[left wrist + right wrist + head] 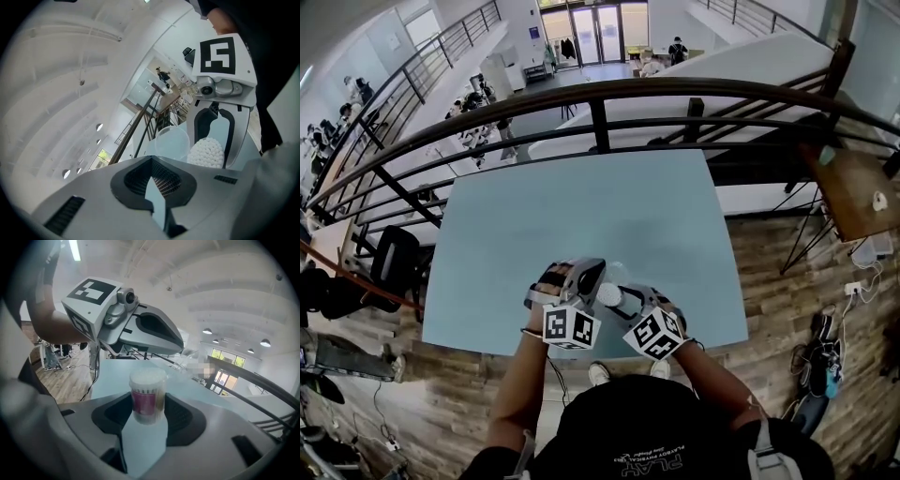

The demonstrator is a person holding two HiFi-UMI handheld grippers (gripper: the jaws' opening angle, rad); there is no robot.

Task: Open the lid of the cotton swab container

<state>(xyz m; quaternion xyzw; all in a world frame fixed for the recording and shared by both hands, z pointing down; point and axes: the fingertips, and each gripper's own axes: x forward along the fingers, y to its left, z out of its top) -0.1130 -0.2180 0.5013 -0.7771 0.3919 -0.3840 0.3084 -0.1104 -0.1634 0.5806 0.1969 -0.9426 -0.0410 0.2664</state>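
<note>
The cotton swab container [148,397] is a small clear tub with a pink label, and its white swab heads [206,153] are bared at the top. My right gripper [147,413] is shut on its sides and holds it upright above the table's near edge [581,349]. The clear round lid [171,142] is off the tub and stands just past my left gripper's [153,164] closed tips, which seem to pinch its edge. In the head view both grippers meet around the tub [609,295], left gripper [591,274] above and left of the right gripper [619,302].
The pale blue table [581,216] shows nothing else on it. A dark railing [600,103] runs behind its far edge, with a lower floor and people beyond. Wooden floor, cables and a small side table [853,192] lie to the right.
</note>
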